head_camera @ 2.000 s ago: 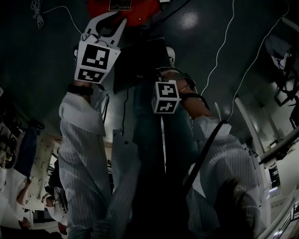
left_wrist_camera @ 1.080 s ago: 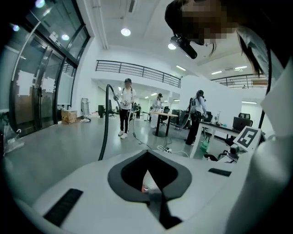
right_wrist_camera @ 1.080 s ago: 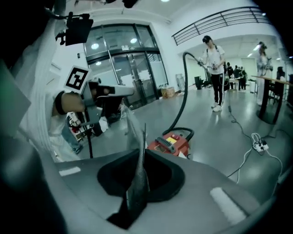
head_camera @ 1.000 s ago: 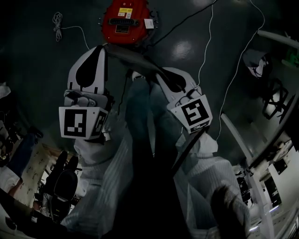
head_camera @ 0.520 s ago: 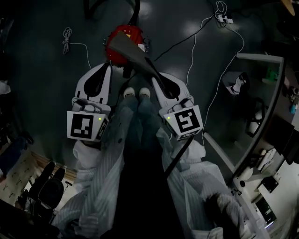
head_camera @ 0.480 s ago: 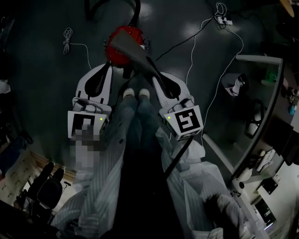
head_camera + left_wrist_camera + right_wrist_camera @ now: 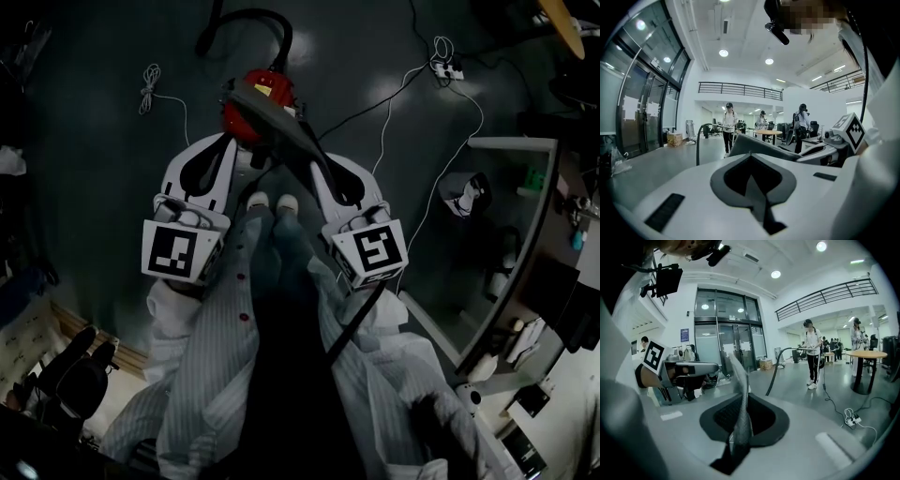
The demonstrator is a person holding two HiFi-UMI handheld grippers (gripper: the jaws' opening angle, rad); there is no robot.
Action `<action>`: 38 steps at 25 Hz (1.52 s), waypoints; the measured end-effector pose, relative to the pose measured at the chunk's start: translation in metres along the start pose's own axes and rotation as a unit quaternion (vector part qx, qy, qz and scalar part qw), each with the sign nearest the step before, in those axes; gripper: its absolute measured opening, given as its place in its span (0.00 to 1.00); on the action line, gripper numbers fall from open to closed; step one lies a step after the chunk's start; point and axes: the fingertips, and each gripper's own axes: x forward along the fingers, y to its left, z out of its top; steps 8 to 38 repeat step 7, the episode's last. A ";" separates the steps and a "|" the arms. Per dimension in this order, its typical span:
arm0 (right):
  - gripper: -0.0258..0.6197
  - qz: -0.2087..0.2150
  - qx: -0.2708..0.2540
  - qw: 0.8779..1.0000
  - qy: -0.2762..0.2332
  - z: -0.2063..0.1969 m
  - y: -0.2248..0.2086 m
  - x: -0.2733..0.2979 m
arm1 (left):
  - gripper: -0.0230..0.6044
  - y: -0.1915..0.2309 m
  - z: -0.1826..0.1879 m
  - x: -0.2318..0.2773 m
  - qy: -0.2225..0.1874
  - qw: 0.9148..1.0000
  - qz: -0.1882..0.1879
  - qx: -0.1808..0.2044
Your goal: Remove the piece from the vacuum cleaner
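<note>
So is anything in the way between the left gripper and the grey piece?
Nothing visible. The grey piece is clamped in the fingers of the right gripper and sticks out into open air beside the left gripper, which is shut and empty. Only bare space lies between them.

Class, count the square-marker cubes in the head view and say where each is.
2. One cube is at the left, on the left tongs; the other at the right, on the right tongs gripping the grey piece. None seems hidden.
</note>
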 end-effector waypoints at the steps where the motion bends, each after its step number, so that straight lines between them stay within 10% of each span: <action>1: 0.09 0.004 -0.001 1.000 -0.001 -0.001 0.002 -0.001 | 0.04 -0.002 0.001 0.000 -0.003 1.000 0.000 -0.003; 38: 0.09 0.037 -0.019 0.999 -0.009 -0.015 0.018 -0.008 | 0.04 -0.015 -0.013 -0.011 -0.001 1.000 0.006 0.001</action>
